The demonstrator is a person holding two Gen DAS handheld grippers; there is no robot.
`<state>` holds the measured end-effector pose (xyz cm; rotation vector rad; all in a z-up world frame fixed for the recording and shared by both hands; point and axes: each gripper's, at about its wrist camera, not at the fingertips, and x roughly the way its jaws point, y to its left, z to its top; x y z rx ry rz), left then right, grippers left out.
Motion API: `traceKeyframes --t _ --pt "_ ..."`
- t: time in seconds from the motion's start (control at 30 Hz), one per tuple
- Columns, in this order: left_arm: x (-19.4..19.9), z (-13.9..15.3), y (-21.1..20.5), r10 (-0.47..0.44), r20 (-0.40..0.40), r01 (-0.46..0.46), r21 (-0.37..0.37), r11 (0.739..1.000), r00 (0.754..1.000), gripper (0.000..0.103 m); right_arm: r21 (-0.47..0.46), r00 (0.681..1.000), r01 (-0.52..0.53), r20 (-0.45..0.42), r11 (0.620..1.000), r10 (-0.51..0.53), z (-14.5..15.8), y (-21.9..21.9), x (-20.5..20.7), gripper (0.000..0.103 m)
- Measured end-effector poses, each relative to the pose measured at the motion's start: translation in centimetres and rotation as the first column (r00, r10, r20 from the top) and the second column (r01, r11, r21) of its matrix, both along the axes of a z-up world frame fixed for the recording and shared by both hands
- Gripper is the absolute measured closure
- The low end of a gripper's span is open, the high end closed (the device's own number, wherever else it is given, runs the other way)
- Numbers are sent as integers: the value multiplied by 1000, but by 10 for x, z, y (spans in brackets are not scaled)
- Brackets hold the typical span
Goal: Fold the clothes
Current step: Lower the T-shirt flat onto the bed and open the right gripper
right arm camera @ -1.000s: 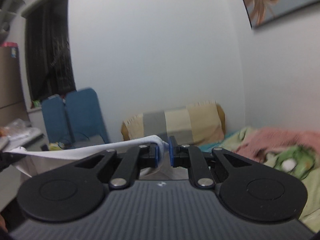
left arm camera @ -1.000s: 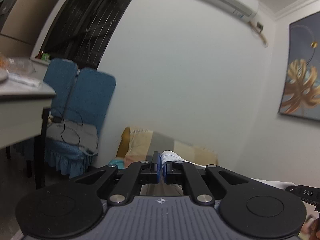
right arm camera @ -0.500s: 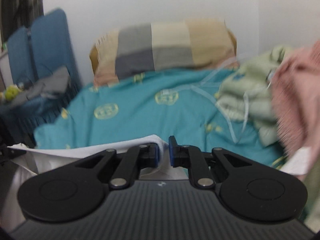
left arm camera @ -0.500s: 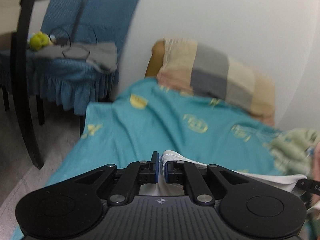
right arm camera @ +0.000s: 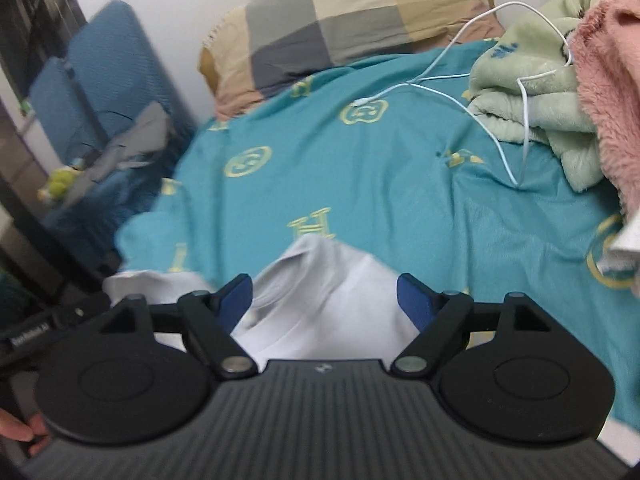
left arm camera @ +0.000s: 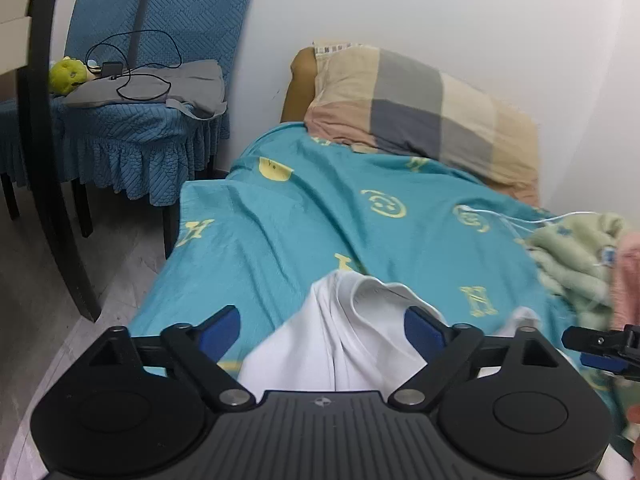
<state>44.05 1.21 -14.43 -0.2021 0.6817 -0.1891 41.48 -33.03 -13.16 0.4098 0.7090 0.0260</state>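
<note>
My 2 tongs are opening over the teal bedsheet (left arm camera: 320, 216): my left gripper (left arm camera: 322, 330) and right gripper (right arm camera: 325, 294) each have the white garment (left arm camera: 352, 336) loose between spread pads, lying on the sheet's near end, below the pillow (left arm camera: 420, 108).

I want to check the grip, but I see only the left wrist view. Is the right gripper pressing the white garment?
Observer: No. The right gripper has its jaws opening; the white garment lies loose between them.
Operator: What lies to its right?
Observer: A pink blanket, piled over a green blanket.
Operator: Any loose cable?
Observer: A white cable runs from the green blanket onto the teal sheet.
</note>
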Motion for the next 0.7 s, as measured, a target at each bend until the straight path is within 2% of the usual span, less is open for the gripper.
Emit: traceKeyframes --t 0.13,0.3,0.4,0.57,0.7 --pt "-65 30 32 22 9 -22 -73 997 1000 9 28 1000 -10 22 1000 10 28 6 -65 22" --pt "-149 59 70 55 38 -52 -79 996 998 7 25 999 -20 42 999 19 52 20 -158 22" --pt "-194 67 89 98 30 -94 -115 989 995 7 15 999 -22 39 1000 22 68 29 -205 22" --pt "-255 56 107 143 -7 -141 -210 967 990 8 88 998 -5 69 996 -1 81 26 -275 22" --pt "-271 31 119 200 -93 -218 -285 933 975 12 133 997 23 75 991 -33 82 19 -314 22"
